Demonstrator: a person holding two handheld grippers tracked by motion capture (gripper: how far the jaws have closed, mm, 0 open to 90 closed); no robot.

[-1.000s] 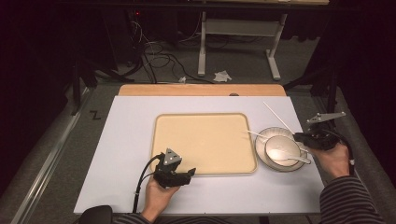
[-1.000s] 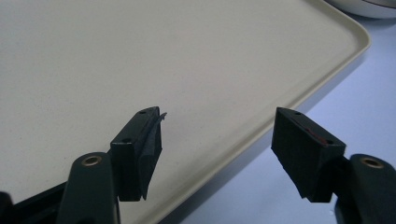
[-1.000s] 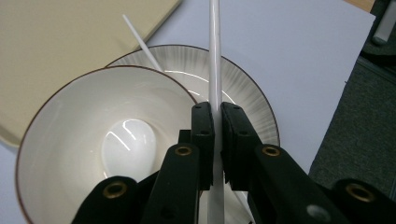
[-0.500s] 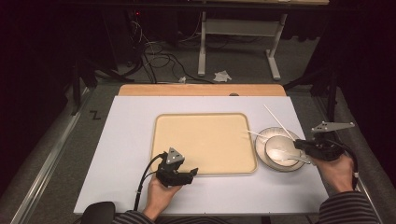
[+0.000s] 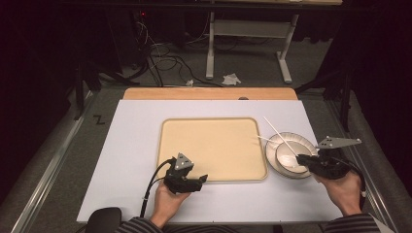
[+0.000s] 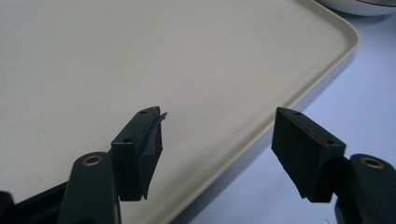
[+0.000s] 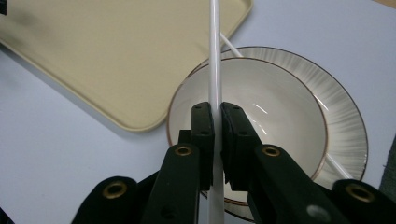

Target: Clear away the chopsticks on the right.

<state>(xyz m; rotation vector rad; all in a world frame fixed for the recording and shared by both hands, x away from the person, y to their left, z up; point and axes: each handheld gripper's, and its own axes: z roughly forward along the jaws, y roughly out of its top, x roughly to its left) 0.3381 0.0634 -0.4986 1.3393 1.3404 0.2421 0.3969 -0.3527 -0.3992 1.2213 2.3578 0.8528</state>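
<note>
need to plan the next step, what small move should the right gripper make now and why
Probably lift the white stick up and carry it toward the tray: the right gripper is already shut on it above the bowl, while the tray lies bare and the left gripper waits open at its edge.

White stick (image 7: 215, 56) cut off at top edge, second stick (image 7: 337, 168) partly hidden under bowl (image 7: 280, 107)

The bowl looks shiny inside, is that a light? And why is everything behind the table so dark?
In the right gripper view, bright streaks of glare curve inside the bowl, reflecting a light. In the high view, light falls on the table, while the floor behind lies in shadow. In the left gripper view, the tray looks soft.
</note>
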